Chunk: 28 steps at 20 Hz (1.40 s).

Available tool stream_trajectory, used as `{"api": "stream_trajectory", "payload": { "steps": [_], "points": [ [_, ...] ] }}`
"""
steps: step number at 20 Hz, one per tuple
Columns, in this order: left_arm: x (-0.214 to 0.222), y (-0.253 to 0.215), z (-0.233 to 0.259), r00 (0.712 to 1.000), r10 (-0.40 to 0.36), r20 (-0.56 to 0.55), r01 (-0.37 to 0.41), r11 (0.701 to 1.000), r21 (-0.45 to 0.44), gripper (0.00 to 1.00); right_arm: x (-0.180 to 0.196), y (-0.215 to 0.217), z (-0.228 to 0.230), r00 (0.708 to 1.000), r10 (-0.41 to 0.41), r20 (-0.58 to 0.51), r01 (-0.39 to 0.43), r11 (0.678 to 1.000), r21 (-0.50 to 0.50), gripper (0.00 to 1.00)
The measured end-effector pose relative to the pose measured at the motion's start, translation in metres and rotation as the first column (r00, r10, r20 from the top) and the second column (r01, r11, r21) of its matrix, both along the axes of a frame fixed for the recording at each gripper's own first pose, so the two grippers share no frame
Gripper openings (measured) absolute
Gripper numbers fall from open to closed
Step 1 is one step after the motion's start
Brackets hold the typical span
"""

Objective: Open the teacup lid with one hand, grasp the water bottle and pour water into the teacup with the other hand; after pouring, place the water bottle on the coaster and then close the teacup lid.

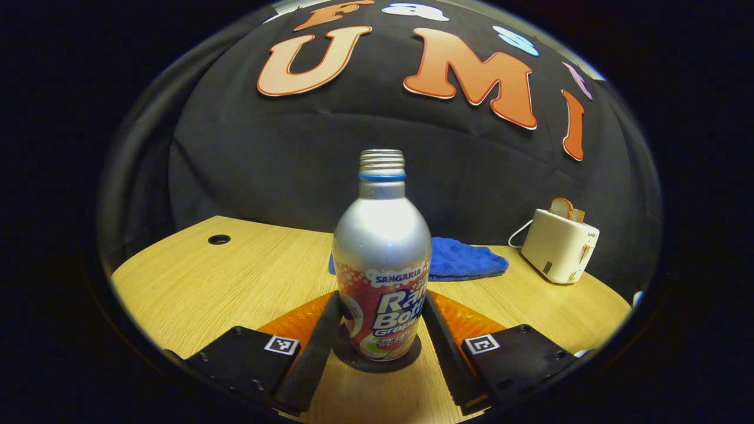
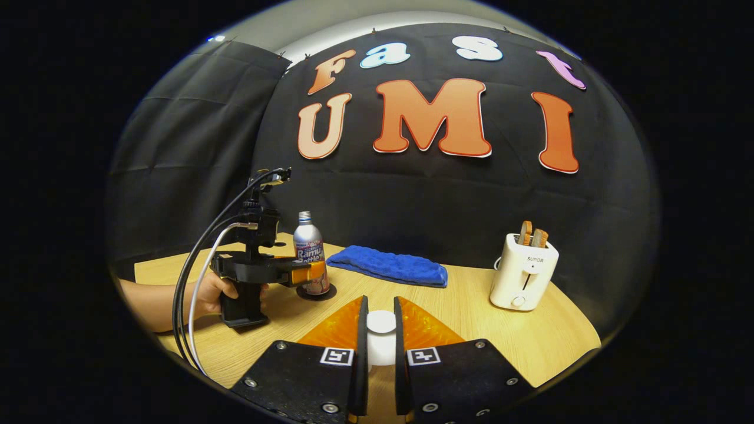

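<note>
On the pale wooden table (image 1: 194,282), at six o'clock of the left gripper view, stands a silver aluminium bottle with a printed label and bare threaded neck (image 1: 382,259), upright on a round dark coaster (image 1: 377,357). No cap is on its mouth. Left gripper (image 1: 382,330): fingers flank the bottle's lower body on both sides, close against the label; whether both press or have just eased off, I cannot tell. Right gripper view shows the same gripper at nine o'clock (image 2: 309,274), a hand (image 2: 209,294) on its handle, bottle (image 2: 310,259) between its fingers, coaster (image 2: 316,292) under it.

Right gripper (image 2: 380,330), at six o'clock of its own view: fingers drawn in on a small white round lid or cup (image 2: 381,335); they appear to pinch it on both sides. Lid or cup body, I cannot tell; contents hidden.

Judgement: bottle is set on the coaster, so pouring looks done; step in hand is release of the bottle and closing the teacup. Next move calls for the left fingers to spread and back straight off without tipping the open bottle, and the right to seat the lid squarely.

Bystanders: folded blue cloth (image 2: 389,266) at twelve o'clock, cream toaster with two bread slices in its slots (image 2: 524,271) at three o'clock.
</note>
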<state>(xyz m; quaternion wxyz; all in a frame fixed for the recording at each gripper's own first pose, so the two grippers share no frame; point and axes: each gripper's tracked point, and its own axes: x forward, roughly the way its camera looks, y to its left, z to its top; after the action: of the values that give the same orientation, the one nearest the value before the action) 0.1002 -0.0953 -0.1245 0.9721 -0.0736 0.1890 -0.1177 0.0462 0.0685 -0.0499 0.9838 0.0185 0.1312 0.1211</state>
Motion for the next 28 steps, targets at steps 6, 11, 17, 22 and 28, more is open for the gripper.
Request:
{"api": "stream_trajectory", "payload": {
  "steps": [6,11,17,22,28],
  "points": [
    [-0.010,-0.004,0.007,0.999,-0.023,0.022,0.021,0.998,0.061,0.97,-0.002,0.006,-0.002,1.000,0.008,0.000,-0.008,1.000,-0.003,0.18],
    [-0.029,0.002,0.017,0.998,-0.025,0.052,0.021,0.996,0.082,0.97,-0.003,0.015,-0.006,1.000,0.016,-0.002,-0.016,1.000,0.009,0.18],
    [-0.061,0.010,0.033,0.995,-0.037,0.097,0.025,0.992,0.124,0.98,-0.001,0.034,-0.021,0.999,0.041,-0.022,-0.040,0.999,0.028,0.19],
    [-0.089,0.018,0.052,0.989,-0.020,0.149,0.001,0.992,0.123,0.98,0.001,0.046,-0.041,0.997,0.057,-0.059,-0.055,0.998,0.034,0.19],
    [-0.105,0.025,0.069,0.980,0.005,0.199,-0.029,0.992,0.119,0.97,0.000,0.053,-0.063,0.992,0.070,-0.107,-0.068,0.997,0.022,0.19]
  ]
}}
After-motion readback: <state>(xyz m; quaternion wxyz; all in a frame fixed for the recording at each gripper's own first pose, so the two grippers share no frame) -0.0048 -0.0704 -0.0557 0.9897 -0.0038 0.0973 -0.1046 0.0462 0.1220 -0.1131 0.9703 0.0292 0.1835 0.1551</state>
